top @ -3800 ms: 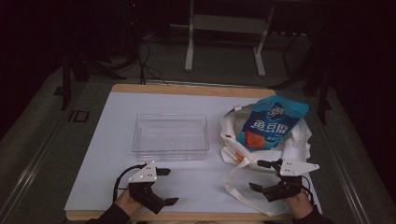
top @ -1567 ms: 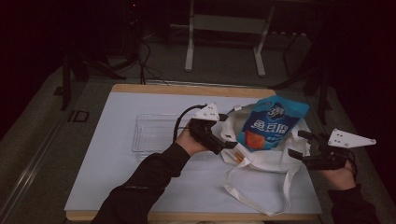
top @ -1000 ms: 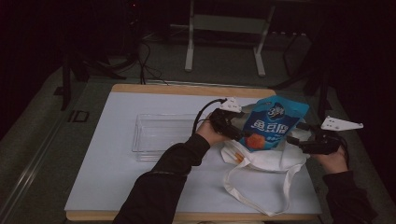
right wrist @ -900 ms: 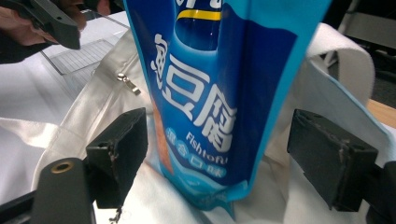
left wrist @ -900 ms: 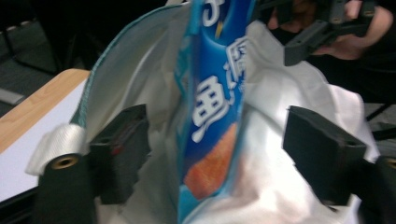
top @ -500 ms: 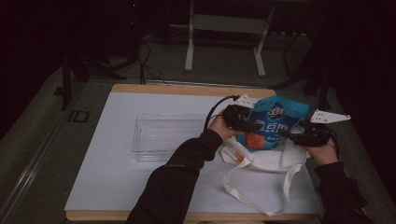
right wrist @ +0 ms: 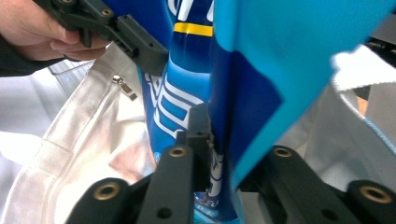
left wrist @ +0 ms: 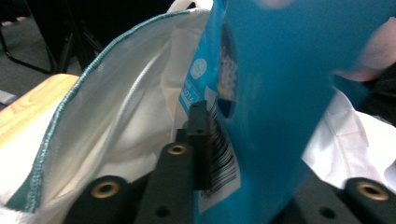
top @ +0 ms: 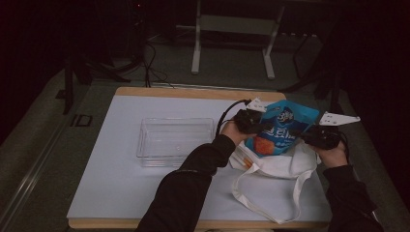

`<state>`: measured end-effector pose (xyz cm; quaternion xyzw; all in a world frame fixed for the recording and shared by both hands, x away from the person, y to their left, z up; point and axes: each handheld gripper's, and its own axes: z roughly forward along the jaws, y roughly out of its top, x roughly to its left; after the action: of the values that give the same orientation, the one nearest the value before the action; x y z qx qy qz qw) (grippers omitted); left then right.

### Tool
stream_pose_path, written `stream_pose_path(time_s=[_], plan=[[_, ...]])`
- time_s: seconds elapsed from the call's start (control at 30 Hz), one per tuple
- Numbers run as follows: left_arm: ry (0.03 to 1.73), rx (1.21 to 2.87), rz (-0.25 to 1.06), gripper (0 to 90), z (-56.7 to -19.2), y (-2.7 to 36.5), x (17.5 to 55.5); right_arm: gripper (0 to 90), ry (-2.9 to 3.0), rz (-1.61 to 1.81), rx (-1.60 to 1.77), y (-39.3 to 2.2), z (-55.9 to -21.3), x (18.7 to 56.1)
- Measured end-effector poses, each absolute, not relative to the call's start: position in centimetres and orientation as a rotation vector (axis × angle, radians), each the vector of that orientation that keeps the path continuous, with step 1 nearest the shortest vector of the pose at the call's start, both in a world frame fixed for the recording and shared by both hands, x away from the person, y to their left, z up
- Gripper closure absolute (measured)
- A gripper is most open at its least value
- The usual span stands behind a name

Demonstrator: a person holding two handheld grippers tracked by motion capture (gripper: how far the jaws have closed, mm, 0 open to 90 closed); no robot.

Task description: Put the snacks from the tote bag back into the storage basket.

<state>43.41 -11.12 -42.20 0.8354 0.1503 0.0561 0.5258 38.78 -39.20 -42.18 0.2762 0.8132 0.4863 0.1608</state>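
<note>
The blue snack bag (top: 281, 129) has big white letters on its front, but they are too blurry to read. Its back (left wrist: 261, 93) shows a barcode with tiny print that cannot be read.

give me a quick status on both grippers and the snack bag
Left gripper and right gripper have just closed, both shut on the blue snack bag. Bag stands partly in the white tote bag. Nothing in the way.

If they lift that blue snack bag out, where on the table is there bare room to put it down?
Free: the wide strip of table in front of and left of the clear tray, and the tray's bare inside. Crowded: the right side, where the white tote bag, snack bag and both hands sit.
</note>
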Motion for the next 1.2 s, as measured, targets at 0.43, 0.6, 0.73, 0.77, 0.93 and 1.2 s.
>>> stream_pose_path(time_s=[0.43, 0.6, 0.73, 0.77, 0.93, 1.2], plan=[[0.343, 2.023, 0.193, 90.0, -40.3, -11.6, 43.0, 88.2, 2.334, 1.345, 0.783, -38.9, -40.8, 38.8], [0.312, 2.005, 0.207, 90.0, -38.5, -11.4, 42.6, 88.6, 2.315, 1.365, 0.752, -39.1, -39.1, 38.3], [0.302, 1.992, 0.212, 90.0, -37.4, -11.2, 42.3, 88.8, 2.302, 1.375, 0.730, -39.1, -37.9, 38.0], [0.298, 1.987, 0.213, 90.0, -37.1, -11.1, 42.2, 88.7, 2.297, 1.378, 0.720, -39.1, -37.5, 37.9], [0.284, 1.981, 0.219, 90.0, -35.3, -10.7, 41.8, 88.9, 2.277, 1.405, 0.691, -39.0, -35.8, 37.5], [0.249, 1.970, 0.232, 90.0, -32.8, -9.6, 40.8, 89.0, 2.265, 1.434, 0.636, -38.4, -33.5, 36.7]])
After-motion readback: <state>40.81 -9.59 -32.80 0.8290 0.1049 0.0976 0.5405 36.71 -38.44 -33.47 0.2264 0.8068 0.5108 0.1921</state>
